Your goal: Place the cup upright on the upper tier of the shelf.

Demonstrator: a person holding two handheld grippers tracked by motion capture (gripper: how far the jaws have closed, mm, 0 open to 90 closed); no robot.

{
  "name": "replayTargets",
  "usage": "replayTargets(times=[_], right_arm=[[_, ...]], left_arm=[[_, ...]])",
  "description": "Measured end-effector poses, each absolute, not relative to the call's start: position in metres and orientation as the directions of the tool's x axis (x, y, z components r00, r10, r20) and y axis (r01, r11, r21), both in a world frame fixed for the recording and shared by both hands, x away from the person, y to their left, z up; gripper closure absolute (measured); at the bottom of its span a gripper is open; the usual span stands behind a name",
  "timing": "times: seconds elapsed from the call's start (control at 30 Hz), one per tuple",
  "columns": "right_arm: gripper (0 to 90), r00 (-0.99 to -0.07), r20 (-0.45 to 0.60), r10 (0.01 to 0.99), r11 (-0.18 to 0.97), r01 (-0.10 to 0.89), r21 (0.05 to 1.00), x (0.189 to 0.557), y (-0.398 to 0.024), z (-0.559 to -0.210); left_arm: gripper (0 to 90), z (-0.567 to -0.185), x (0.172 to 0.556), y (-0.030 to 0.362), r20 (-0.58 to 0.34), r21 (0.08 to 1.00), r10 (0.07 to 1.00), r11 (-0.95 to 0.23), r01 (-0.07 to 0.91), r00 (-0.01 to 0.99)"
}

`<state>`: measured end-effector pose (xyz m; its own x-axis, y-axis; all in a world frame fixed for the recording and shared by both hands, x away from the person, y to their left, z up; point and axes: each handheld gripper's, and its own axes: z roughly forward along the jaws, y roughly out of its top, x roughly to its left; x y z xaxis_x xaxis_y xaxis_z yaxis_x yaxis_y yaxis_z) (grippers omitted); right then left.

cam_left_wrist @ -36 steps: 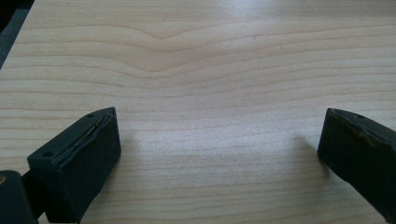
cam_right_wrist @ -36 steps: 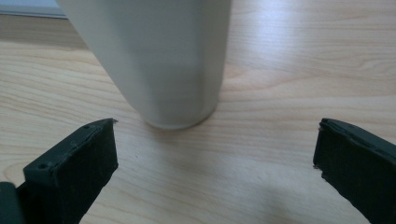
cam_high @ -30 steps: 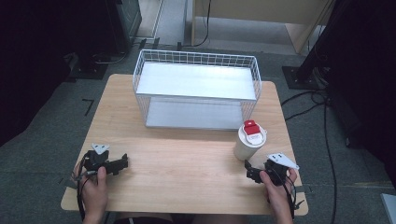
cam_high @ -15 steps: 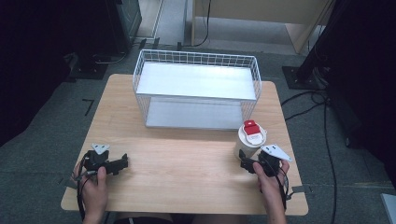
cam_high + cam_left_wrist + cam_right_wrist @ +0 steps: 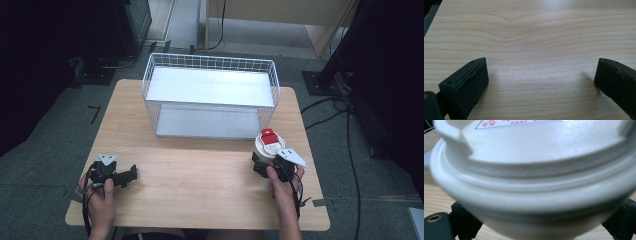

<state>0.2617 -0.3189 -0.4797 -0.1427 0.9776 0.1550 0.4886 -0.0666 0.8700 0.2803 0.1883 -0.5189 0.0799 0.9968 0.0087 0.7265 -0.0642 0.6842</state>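
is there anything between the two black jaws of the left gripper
No, in the left gripper view the jaws of the left gripper stand wide apart over the bare light wooden table, with nothing between them.

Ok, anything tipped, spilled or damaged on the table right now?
Nothing stands out. The white cup with its red-tabbed lid stands upright between the right gripper's jaws, the wire basket sits square on the table, and the left gripper is open over bare wood.

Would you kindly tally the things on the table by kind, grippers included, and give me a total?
Wire basket: 1
White container with red-and-white lid: 1
Grippers: 2, left gripper, right gripper
Total: 4
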Motion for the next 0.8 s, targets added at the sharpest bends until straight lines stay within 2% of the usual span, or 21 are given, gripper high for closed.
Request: replayTargets(times=[0.3, 0.6, 0.8], right_arm=[[5.3, -0.163, 0.193, 0.967, -0.094, 0.479, 0.873, 0.27, -0.321, -0.487], [8.8, -0.133, 0.151, 0.979, -0.078, 0.441, 0.894, 0.27, -0.313, -0.488], [9.2, -0.142, 0.178, 0.974, -0.105, 0.411, 0.906, 0.266, -0.312, -0.483]], left_arm=[[0.0, -0.519, 0.28, 0.188, 0.009, 0.684, 0.997, -0.064, 0.726, 0.08], [0.0, -0.519, 0.28, 0.188, 0.009, 0.684, 0.997, -0.064, 0.726, 0.08], [0.0, -0.519, 0.28, 0.188, 0.009, 0.684, 0.997, -0.065, 0.726, 0.081]])
